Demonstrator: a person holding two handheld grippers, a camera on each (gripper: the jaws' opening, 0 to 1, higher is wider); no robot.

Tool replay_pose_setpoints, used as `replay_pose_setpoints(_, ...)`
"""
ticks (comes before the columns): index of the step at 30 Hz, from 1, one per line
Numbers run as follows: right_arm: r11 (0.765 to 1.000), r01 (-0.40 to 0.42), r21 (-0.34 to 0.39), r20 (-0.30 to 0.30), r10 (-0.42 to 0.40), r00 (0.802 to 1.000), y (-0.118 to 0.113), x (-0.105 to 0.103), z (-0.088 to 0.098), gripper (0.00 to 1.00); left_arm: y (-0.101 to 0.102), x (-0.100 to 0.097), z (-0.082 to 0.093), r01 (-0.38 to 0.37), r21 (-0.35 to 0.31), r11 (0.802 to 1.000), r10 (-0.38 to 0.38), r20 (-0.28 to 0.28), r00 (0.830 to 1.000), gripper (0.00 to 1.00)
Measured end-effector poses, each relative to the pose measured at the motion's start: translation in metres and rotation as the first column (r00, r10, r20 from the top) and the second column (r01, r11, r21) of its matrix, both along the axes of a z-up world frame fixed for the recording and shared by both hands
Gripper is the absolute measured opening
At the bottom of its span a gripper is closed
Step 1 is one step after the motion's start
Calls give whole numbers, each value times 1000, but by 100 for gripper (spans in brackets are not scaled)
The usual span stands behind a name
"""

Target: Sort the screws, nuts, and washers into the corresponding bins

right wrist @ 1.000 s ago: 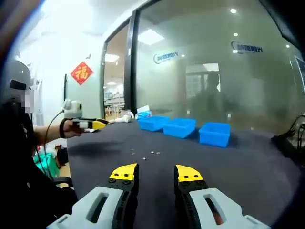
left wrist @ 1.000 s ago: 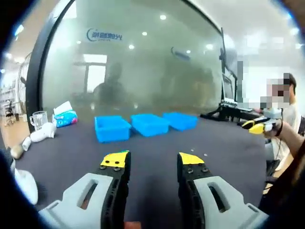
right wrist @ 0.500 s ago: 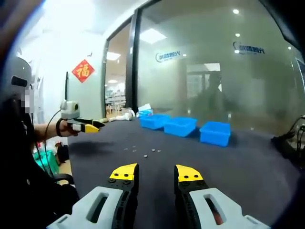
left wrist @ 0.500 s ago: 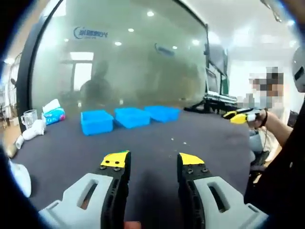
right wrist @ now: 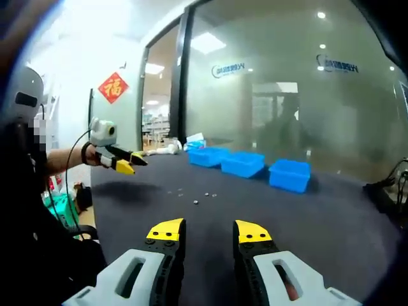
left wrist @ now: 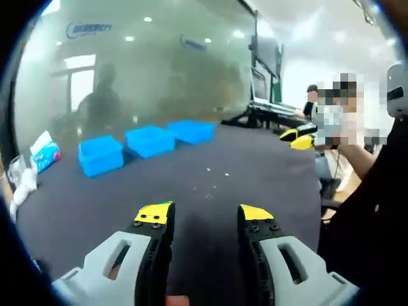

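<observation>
Evidently nothing has been sorted yet, so far as can be judged. A few small metal pieces (right wrist: 194,196) are seen scattered loose on the dark table (right wrist: 331,217), well short of the three blue bins (right wrist: 245,164), which are lined up in a row toward the far side of the table, in front of a frosted glass wall (right wrist: 274,83). In the left gripper view the same pieces (left wrist: 209,185) are seen as pale specks between the bins (left wrist: 143,141) and the near edge of the table (left wrist: 76,210).

The left gripper (left wrist: 203,217) is held with its yellow-tipped jaws apart and nothing between them; it is also caught in the right gripper view (right wrist: 127,164), raised above the table on the near side of the bins, close to the loose pieces. The right gripper (right wrist: 209,231) is likewise held parted and empty, and it is seen in the left gripper view (left wrist: 299,137) well off to the side of the bins. All the picking and placing is therefore judged to be left to do.

The insides of the bins are hidden by their walls, so it cannot be told whether anything lies in them. The pieces are too small to be told apart as screws, nuts or washers, and their number cannot be counted. Figures behind the glass are only blurred shapes.
</observation>
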State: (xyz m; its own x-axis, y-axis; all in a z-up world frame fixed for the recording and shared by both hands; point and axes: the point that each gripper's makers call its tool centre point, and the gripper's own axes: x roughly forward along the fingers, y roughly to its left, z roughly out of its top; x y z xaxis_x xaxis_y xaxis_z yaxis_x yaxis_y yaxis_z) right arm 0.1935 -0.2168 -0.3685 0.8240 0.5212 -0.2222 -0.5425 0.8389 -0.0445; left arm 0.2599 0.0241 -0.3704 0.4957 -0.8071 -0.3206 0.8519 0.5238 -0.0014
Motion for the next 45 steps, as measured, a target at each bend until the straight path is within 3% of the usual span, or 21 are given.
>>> replay_pose_setpoints(4, 1000, -1, 0, -1, 1, 1000, 1, -1, 0, 26, -20, 6, 8, 66, 46, 997, -67, 26, 997, 38)
replay_pose_setpoints(7, 1000, 0, -1, 1, 0, 1000, 1, -1, 1, 26, -36, 13, 13, 109, 60, 992, -110, 10, 994, 38)
replay_pose_setpoints(13, 1000, 4, 0, 7, -4, 1000, 0, -1, 3, 26, -68, 16, 4, 229, 159, 960, -225, -44, 973, 38)
replay_pose_setpoints(18, 1000, 6, 0, 5, -6, 1000, 0, -1, 2, 26, -90, 27, 0, 261, 204, 944, -254, -59, 965, 38)
replay_pose_setpoints(26, 1000, 10, 1, 6, -10, 1000, -2, -2, 3, 26, -110, 39, -12, 322, 301, 898, -303, -111, 947, 37)
replay_pose_setpoints(35, 1000, 10, -2, 0, -10, 1000, -3, -1, -1, 26, -125, 30, -35, 415, 390, 822, -358, -212, 909, 33)
replay_pose_setpoints(39, 1000, 12, -1, -7, -12, 1000, -5, -1, -3, 26, -130, 25, -45, 459, 440, 772, -385, -251, 888, 32)
replay_pose_setpoints(43, 1000, 15, -2, -11, -15, 1000, -7, -1, -5, 26, -137, 30, -50, 458, 474, 752, -372, -269, 889, 27)
replay_pose_setpoints(45, 1000, 15, -1, -12, -15, 1000, -8, -1, -5, 26, -136, 27, -55, 476, 495, 727, -365, -308, 878, 24)
